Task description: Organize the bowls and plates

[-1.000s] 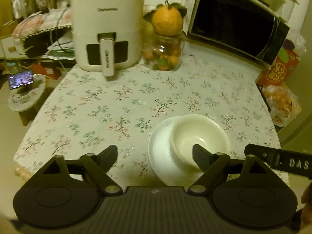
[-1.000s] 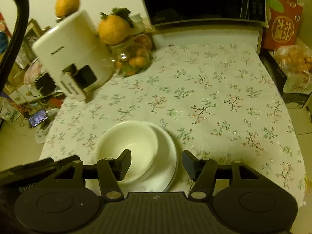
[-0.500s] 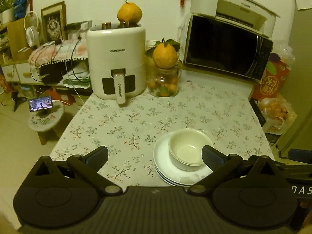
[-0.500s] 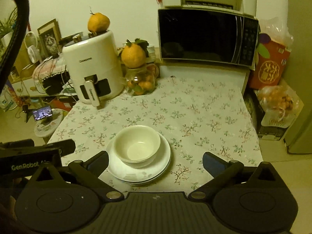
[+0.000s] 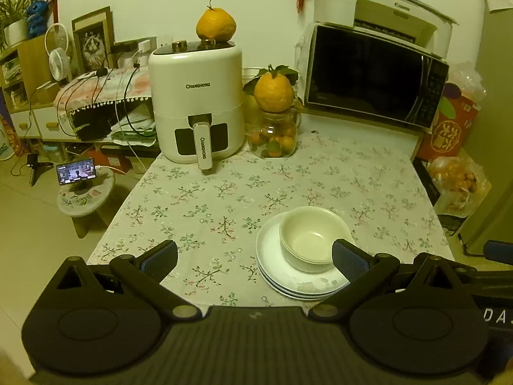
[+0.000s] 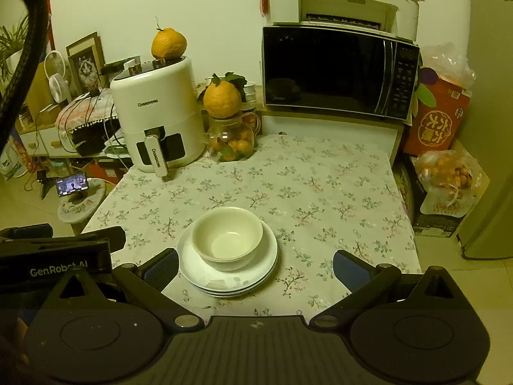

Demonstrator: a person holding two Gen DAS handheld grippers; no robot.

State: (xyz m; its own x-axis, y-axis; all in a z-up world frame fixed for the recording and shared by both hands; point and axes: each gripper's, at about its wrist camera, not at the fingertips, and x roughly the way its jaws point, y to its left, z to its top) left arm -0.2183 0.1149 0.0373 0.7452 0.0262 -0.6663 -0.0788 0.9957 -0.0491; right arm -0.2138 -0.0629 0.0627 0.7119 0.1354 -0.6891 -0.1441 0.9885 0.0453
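Observation:
White bowls [image 5: 312, 237] sit nested on a stack of white plates [image 5: 275, 271] near the front edge of the floral tablecloth; they also show in the right wrist view, bowls [image 6: 227, 237] on plates [image 6: 256, 276]. My left gripper [image 5: 255, 258] is open and empty, held back above the table's front edge, with the stack by its right finger. My right gripper [image 6: 256, 266] is open and empty, held back, with the stack just inside its left finger. The left gripper's body [image 6: 57, 256] shows at the left of the right wrist view.
A white air fryer [image 5: 195, 109] with an orange on top stands at the back left. A glass jar of oranges [image 5: 274, 131] stands beside it. A black microwave [image 5: 375, 83] with a printer on top is at the back right. Bags of fruit [image 6: 449, 179] lie right of the table.
Both grippers have pulled back and up from the stack and their jaws have opened wider. The bowls and plates stay put on the table.

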